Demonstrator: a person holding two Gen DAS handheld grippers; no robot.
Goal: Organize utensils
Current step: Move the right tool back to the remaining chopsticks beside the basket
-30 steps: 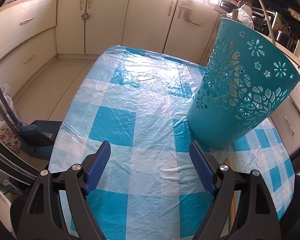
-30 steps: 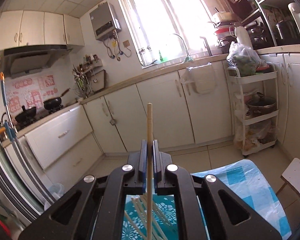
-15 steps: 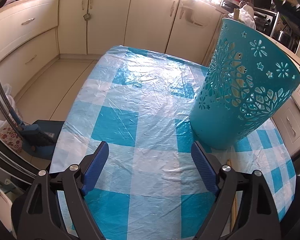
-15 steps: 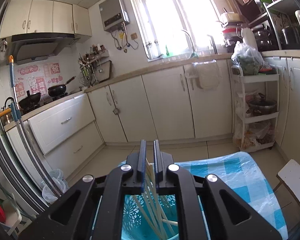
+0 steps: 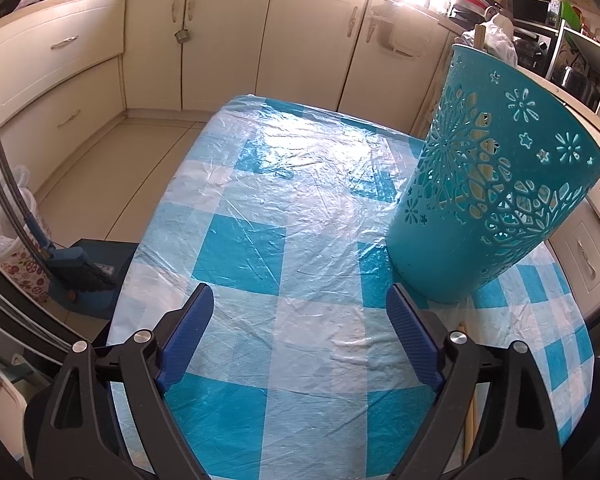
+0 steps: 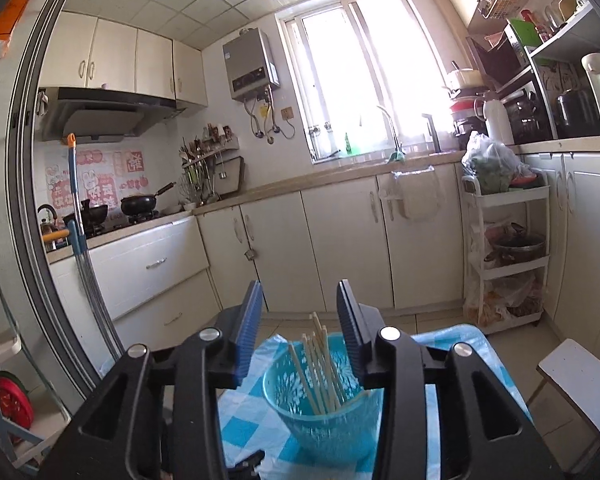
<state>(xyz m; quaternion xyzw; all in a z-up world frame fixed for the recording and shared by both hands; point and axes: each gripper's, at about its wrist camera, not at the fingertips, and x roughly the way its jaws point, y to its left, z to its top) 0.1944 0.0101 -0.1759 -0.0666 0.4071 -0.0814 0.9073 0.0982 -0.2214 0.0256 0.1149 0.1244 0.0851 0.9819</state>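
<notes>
The right gripper (image 6: pixel 298 332) hangs above the teal basket (image 6: pixel 324 412) with its fingers spread and empty. The chopsticks (image 6: pixel 320 364) stand inside the basket and lean toward 12 o'clock. 1 more chopstick (image 5: pixel 470 432) lies on the tabletop (image 5: pixel 284 208) at 5 o'clock of the basket, partly hidden by the left gripper (image 5: pixel 300 340), whose fingers are spread wide. I judge it light, stiff, thin and smooth, so it may roll; pinching it near the middle seems best.
</notes>
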